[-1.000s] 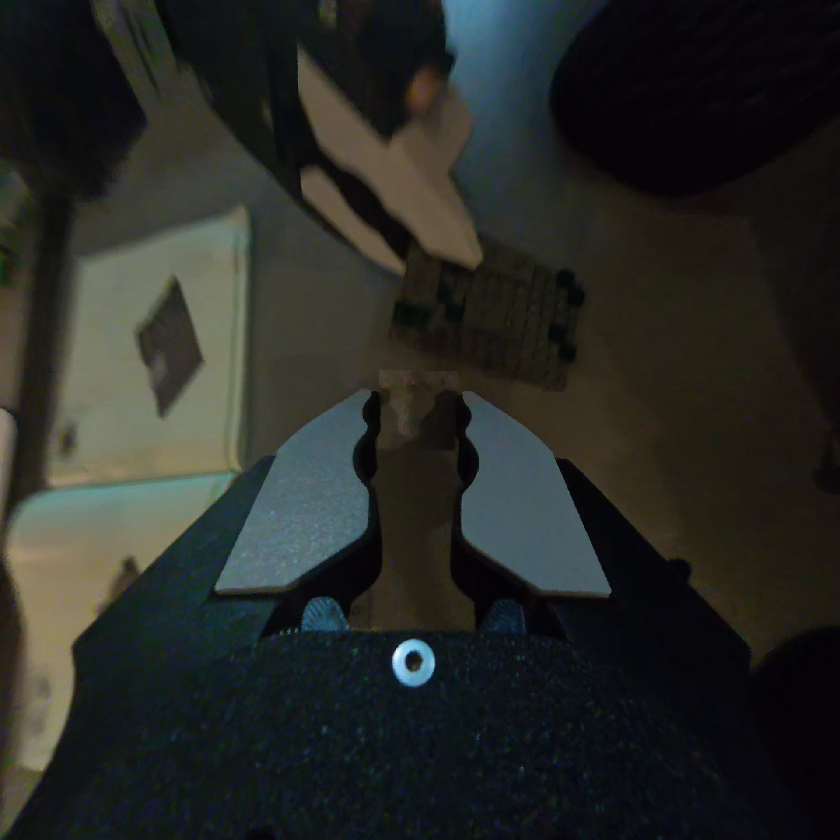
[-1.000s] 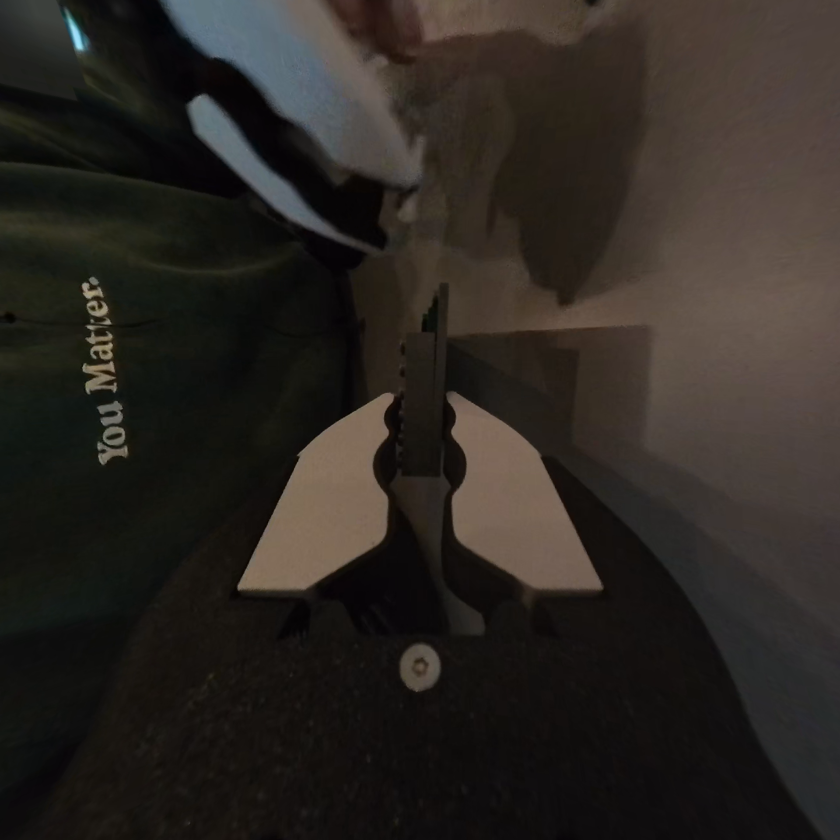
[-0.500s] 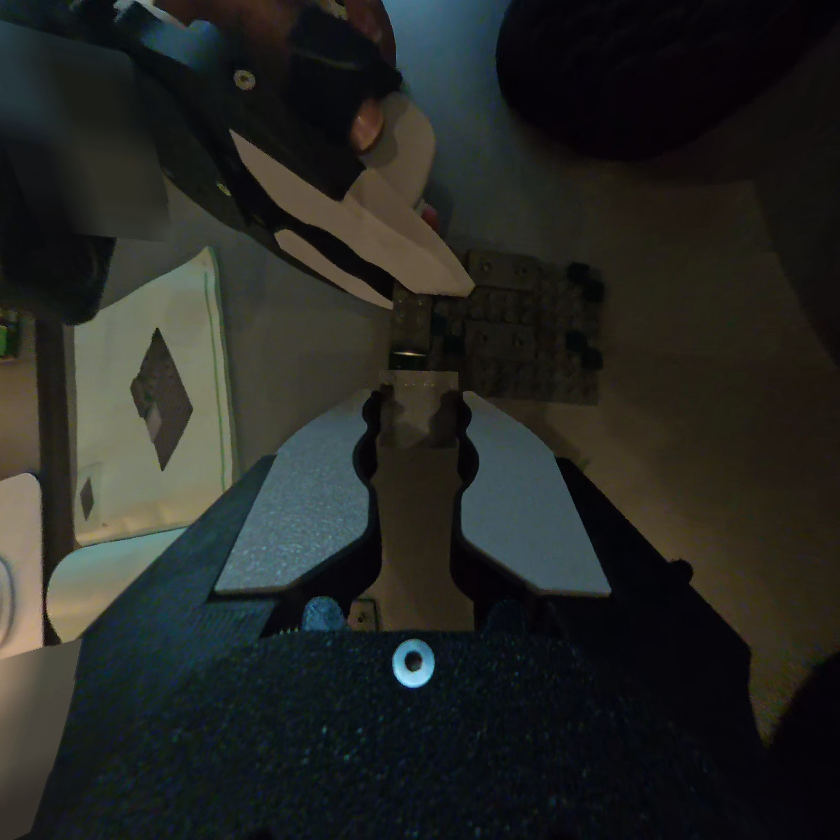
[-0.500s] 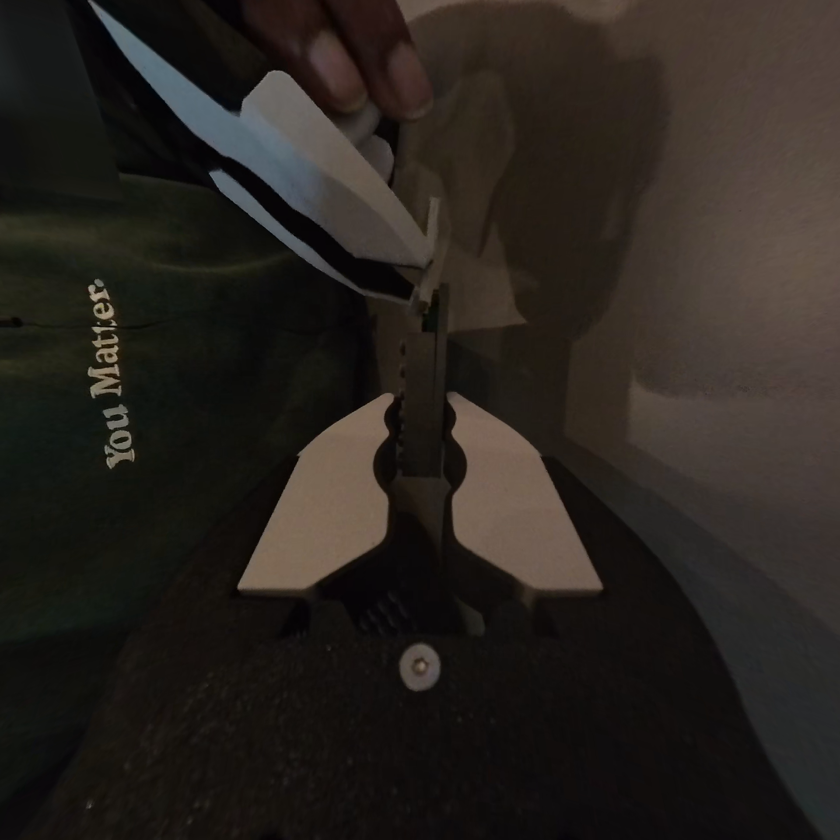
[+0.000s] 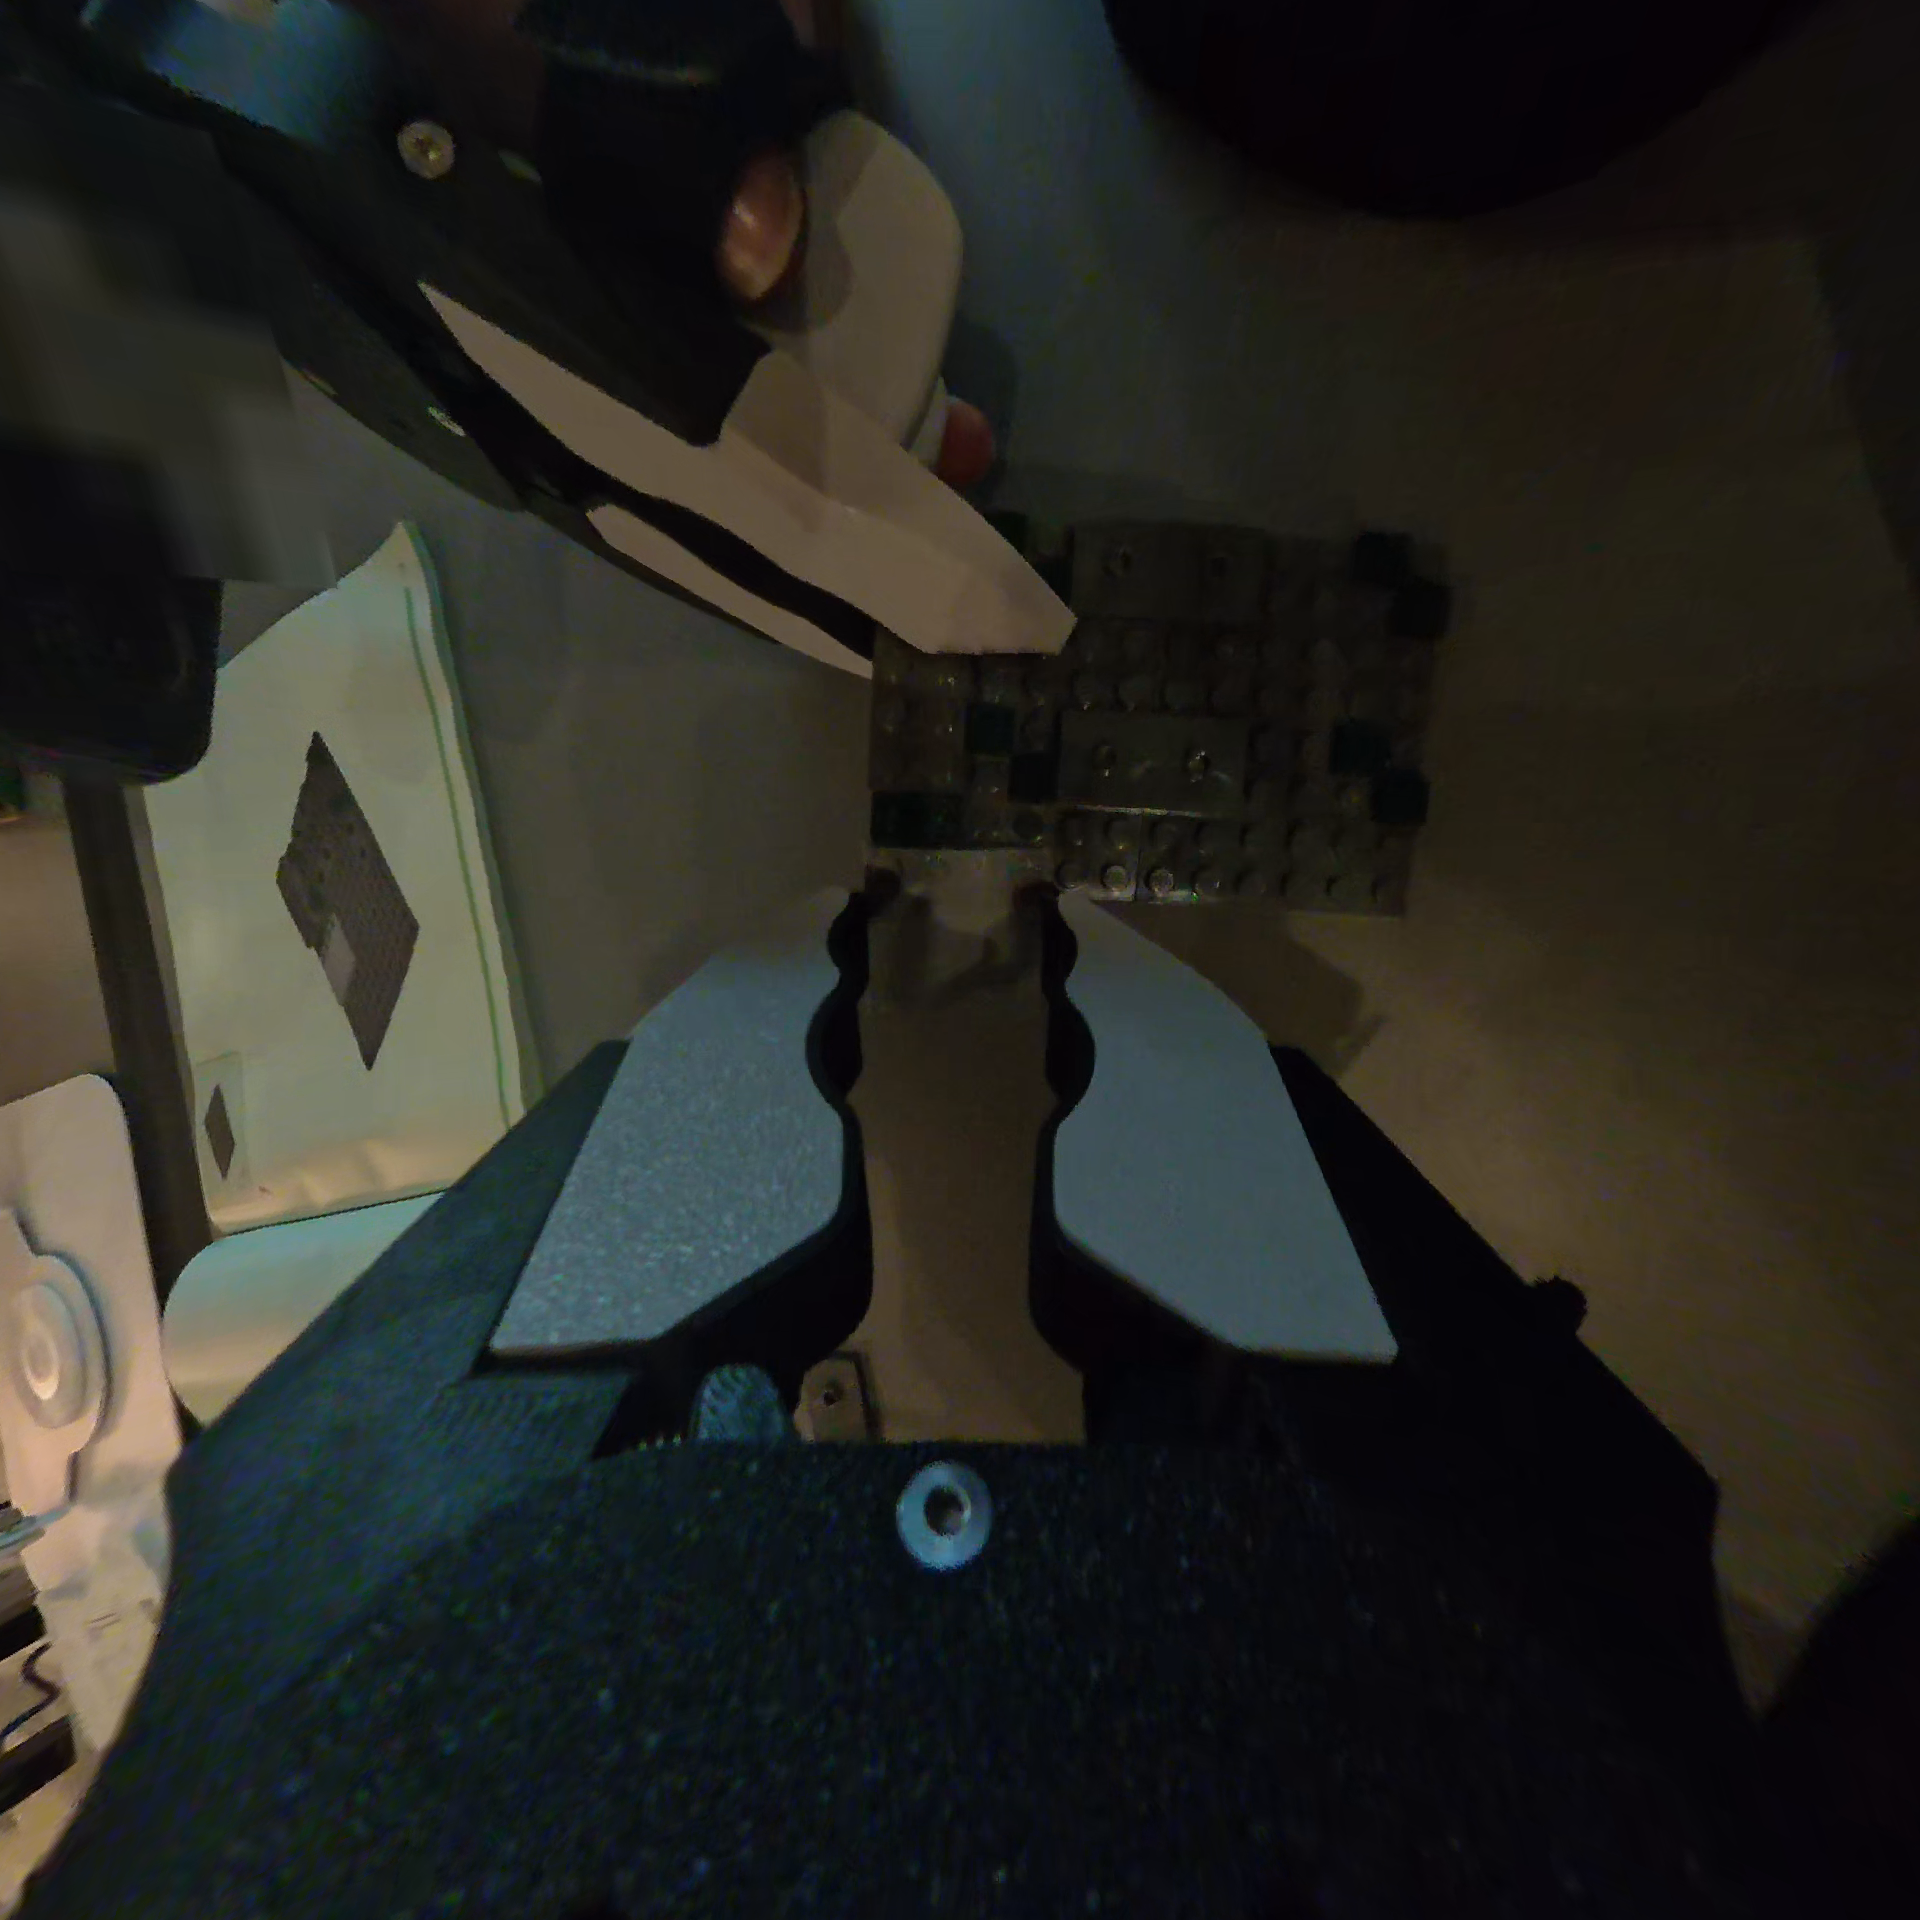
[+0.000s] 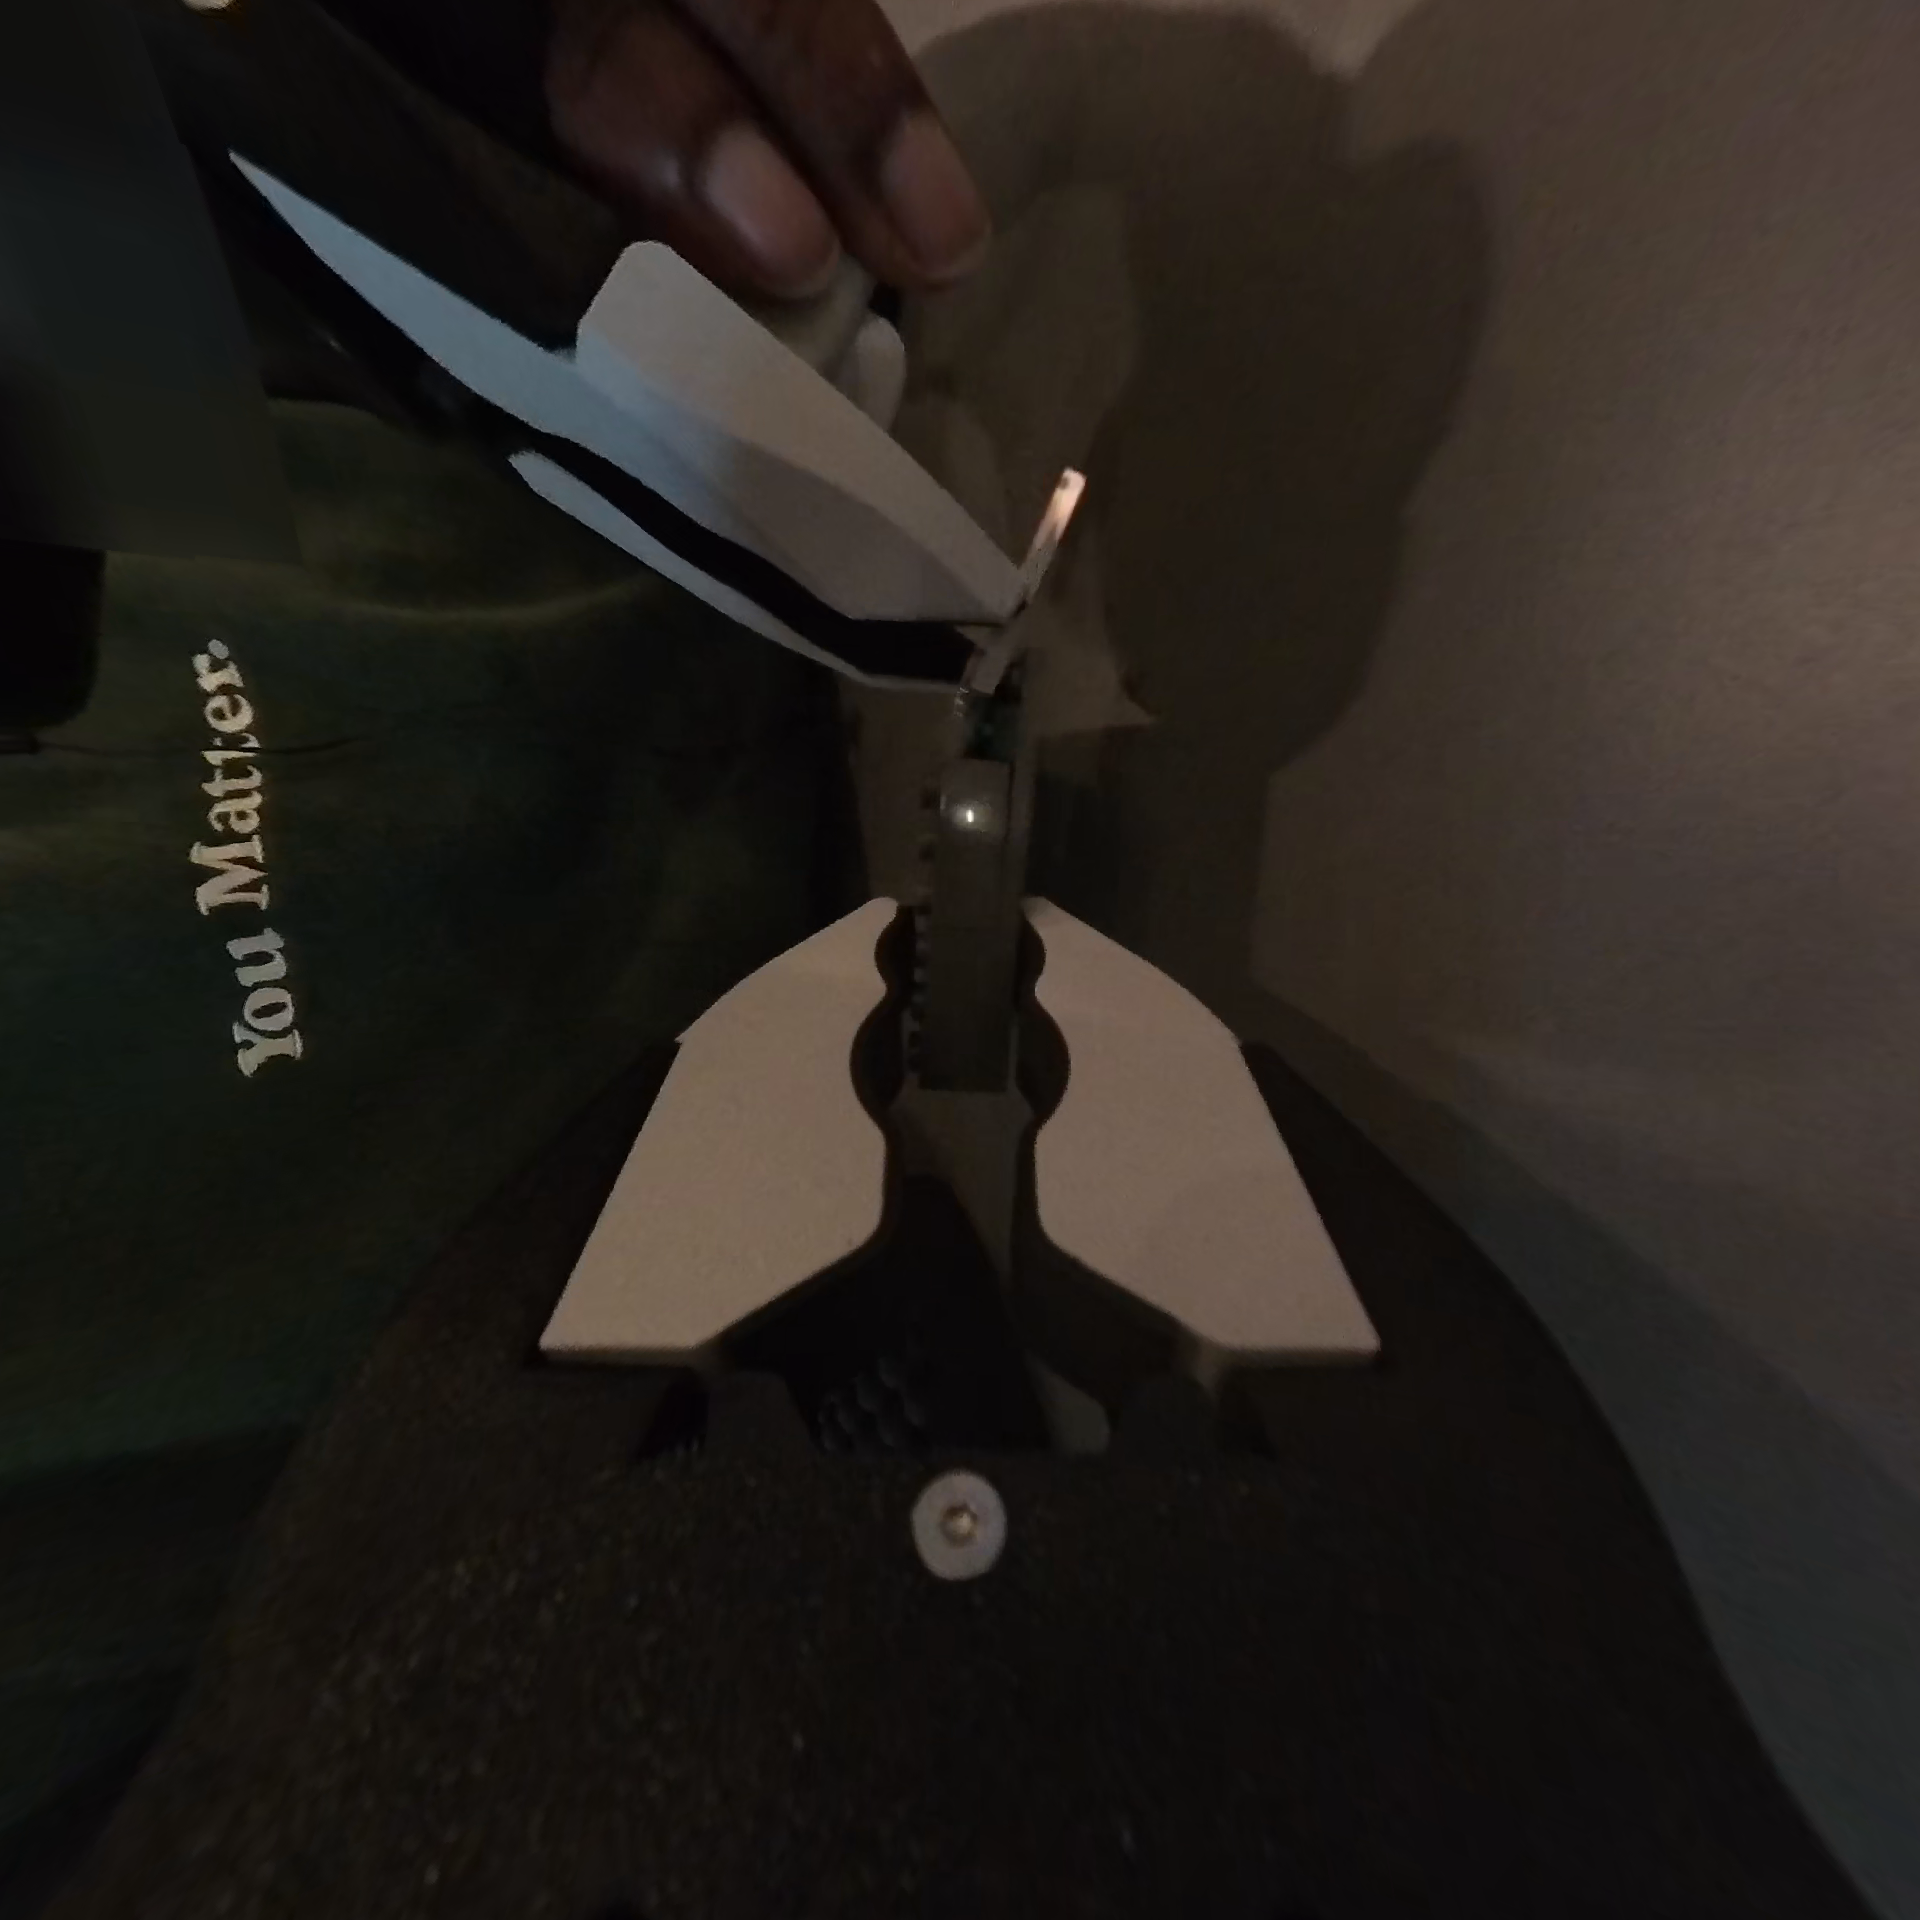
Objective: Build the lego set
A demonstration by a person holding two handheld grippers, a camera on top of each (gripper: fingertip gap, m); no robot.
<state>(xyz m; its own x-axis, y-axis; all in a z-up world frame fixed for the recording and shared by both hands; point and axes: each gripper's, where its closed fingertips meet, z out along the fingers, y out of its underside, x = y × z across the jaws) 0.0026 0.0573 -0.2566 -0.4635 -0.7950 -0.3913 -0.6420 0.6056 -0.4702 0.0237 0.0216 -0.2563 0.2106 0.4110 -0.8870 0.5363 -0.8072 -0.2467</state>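
My right gripper [image 6: 961, 914] is shut on a grey lego plate assembly [image 6: 977, 831] and holds it edge-on in the air. In the left wrist view the plate [image 5: 1174, 727] faces me, grey with a few dark studs, and the right gripper's white fingers [image 5: 914, 582] pinch its upper left corner. My left gripper [image 5: 951, 904] is shut on a small pale piece [image 5: 951, 930] that touches the plate's near left edge. In the right wrist view the left gripper [image 6: 987, 644] comes in from the upper left, with the pale piece [image 6: 1049, 530] at the plate's far end.
An open instruction booklet [image 5: 343, 883] lies at the left, with a white plastic part [image 5: 62, 1351] below it. A dark round object [image 5: 1455, 83] sits at the top right. A hand [image 6: 769, 156] and a dark green sweatshirt [image 6: 364, 883] fill the left of the right wrist view. About 5 centimeters separates my left fingertips from my right.
The left gripper has brought the pale piece up to the plate's edge. The right gripper has kept hold and turned the plate square to the left wrist view.
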